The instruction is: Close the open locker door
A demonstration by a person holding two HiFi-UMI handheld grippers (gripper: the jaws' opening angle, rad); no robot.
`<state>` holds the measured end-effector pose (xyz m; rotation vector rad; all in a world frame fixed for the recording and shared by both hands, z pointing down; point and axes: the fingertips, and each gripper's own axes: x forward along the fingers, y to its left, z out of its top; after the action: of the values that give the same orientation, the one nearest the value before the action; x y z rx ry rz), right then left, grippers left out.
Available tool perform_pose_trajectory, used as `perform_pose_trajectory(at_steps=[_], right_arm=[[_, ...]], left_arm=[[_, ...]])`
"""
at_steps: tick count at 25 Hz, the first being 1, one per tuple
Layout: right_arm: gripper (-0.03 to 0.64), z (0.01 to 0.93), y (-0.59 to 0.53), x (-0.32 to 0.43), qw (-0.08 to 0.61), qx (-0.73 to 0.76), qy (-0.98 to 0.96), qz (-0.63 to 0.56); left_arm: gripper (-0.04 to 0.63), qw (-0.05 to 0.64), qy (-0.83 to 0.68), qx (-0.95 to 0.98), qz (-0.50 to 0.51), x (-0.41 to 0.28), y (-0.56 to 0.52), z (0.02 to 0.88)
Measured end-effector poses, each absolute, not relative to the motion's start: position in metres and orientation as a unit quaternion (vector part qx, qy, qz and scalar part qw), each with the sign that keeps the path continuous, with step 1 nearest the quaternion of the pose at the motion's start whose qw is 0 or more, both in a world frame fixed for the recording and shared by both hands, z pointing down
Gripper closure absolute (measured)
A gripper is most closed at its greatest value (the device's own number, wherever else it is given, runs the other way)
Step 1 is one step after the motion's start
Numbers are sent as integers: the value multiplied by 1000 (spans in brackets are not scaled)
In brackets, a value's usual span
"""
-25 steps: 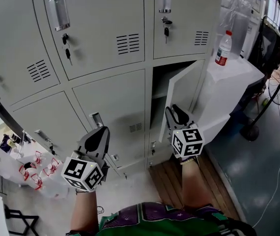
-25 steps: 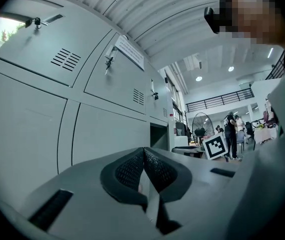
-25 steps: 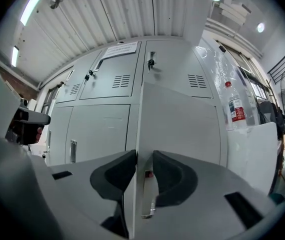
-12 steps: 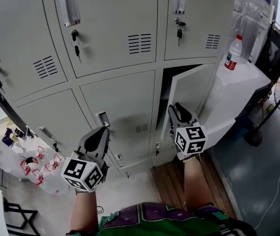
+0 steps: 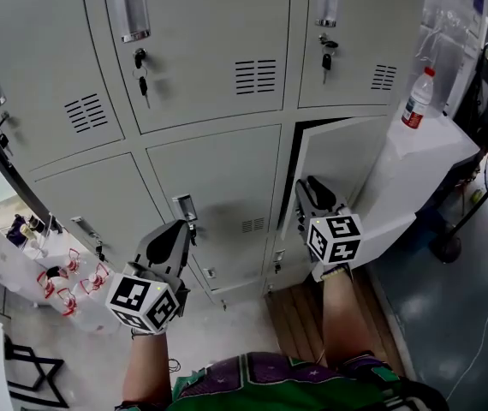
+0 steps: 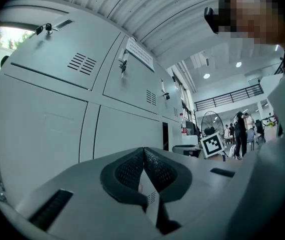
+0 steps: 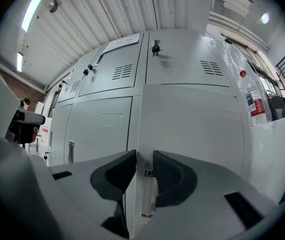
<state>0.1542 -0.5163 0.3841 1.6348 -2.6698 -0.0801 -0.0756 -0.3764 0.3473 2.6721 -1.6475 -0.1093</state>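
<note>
The open locker door, low at the right of the bank, is swinging in. Its dark gap is narrowing, so closing looks nearly done. The right tool, jaws narrowly apart and gripping nothing, appears to be pushing it. The left tool is hanging closed and empty. A desk bearing a bottle is standing just right, not blocking.

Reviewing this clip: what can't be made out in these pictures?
Open locker's inside: head view, the locker door covers all but a dark slit.
Right gripper: jaws apart at the door's edge; right gripper view doesn't show whether the pads press it.
Bottle label: print too small, head view.
</note>
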Motion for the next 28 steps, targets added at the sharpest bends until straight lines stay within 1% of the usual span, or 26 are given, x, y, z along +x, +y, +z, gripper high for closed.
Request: perform_pose_trajectory(at_steps=[9, 17, 28], right_arm=[[510, 383, -530, 149, 7, 514, -857, -26], [526, 380, -541, 149, 2, 512, -858, -25], [526, 380, -553, 146, 3, 510, -860, -25]], left_arm=[[574, -1, -535, 844, -36, -81, -379, 348], [574, 0, -540, 841, -38, -81, -382, 348], [575, 4, -549, 835, -34, -83, -385, 346]])
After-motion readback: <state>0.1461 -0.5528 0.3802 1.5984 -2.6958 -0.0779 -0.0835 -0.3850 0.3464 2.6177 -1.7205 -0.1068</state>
